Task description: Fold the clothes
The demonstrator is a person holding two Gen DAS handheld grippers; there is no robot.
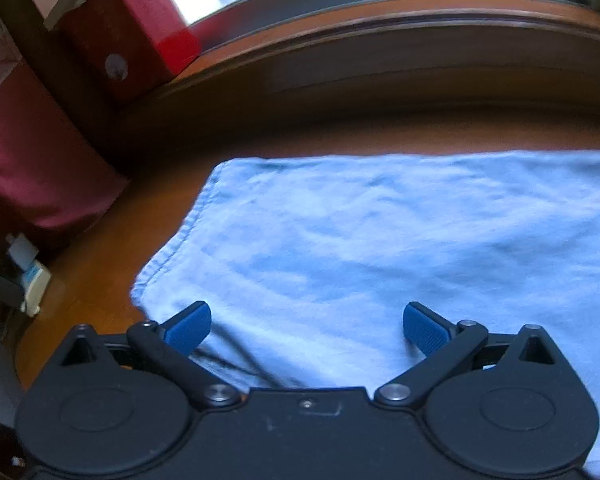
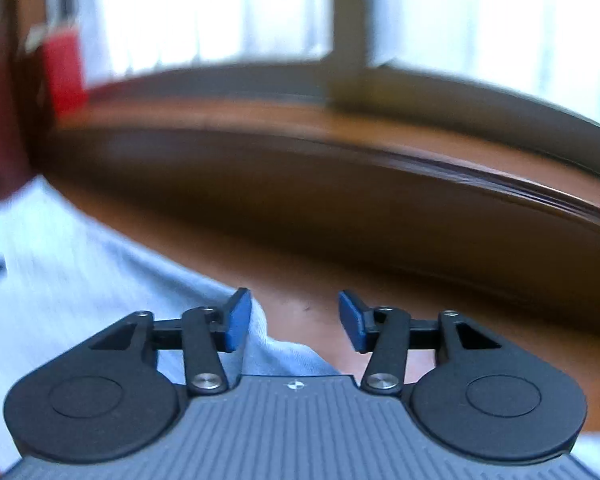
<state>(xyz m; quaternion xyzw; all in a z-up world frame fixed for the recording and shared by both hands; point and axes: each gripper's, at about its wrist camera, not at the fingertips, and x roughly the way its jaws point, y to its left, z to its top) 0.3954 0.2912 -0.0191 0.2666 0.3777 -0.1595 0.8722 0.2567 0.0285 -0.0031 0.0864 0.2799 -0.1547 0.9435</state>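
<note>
On my left, a red box [image 1: 140, 36] sits by the window. My left gripper [image 1: 307, 328] hangs fingers spread over the light blue garment [image 1: 380, 240] lying on the table [image 1: 100, 272]. My right gripper [image 2: 295, 320], blurred, seems spread at the garment's edge.

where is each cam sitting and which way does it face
Left wrist: sits on the left tool, facing forward over the light blue cloth; its open blue fingers show.
Right wrist: sits on the right tool, facing the cloth's edge and wooden table; open fingers show.
Shared: cloth, table, red box, window.
</note>
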